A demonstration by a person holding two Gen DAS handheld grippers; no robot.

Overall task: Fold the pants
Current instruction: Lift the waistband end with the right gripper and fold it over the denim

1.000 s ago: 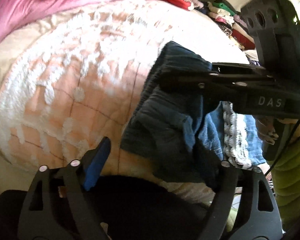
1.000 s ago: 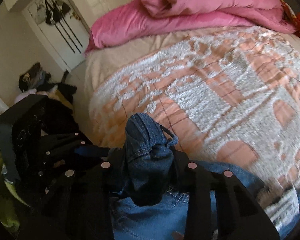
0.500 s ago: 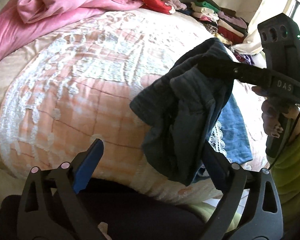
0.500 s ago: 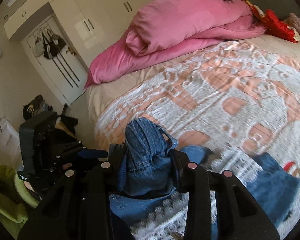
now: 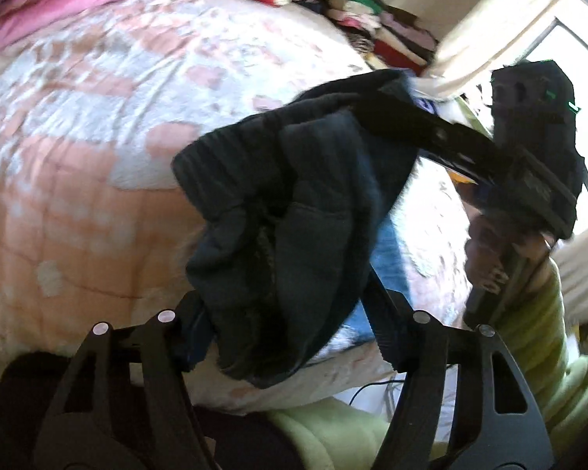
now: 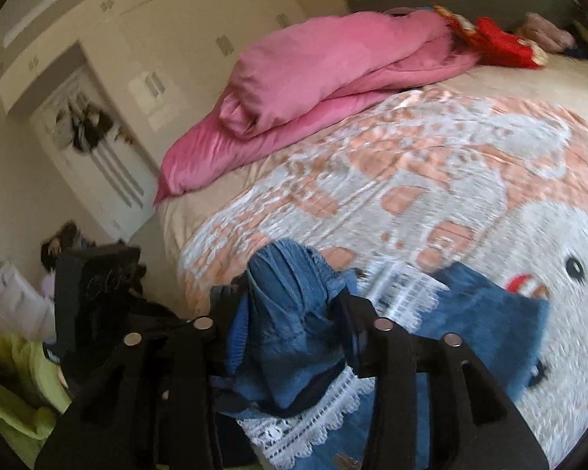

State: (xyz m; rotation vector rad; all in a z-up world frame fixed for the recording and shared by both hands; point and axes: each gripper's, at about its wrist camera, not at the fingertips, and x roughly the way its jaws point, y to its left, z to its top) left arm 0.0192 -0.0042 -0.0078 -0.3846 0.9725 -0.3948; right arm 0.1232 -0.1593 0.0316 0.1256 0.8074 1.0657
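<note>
Blue denim pants [image 5: 313,196] with white lace trim [image 6: 313,431] hang bunched above the front edge of the bed. My right gripper [image 6: 294,325] grips their top bunch [image 6: 290,305]; its jaws are opening, with denim still filling the gap and the pants still hanging from it. From the left wrist view the right gripper [image 5: 376,90] enters from the right at the top of the bundle. My left gripper [image 5: 286,333] is closing on the bundle's lower part, fabric touching both fingers. One leg [image 6: 482,325] lies on the quilt.
The bed has a peach and white quilt [image 6: 450,156] with a pink duvet [image 6: 313,70] heaped at its far end. Stacked folded clothes [image 5: 376,23] sit at the bed's far right. A hand [image 5: 486,250] and green sleeve [image 5: 548,333] hold the right gripper.
The right gripper lifted the pants and carried them rightward; its fingers spread slightly. The left gripper followed, widened, then narrowed around the hanging lower part.
</note>
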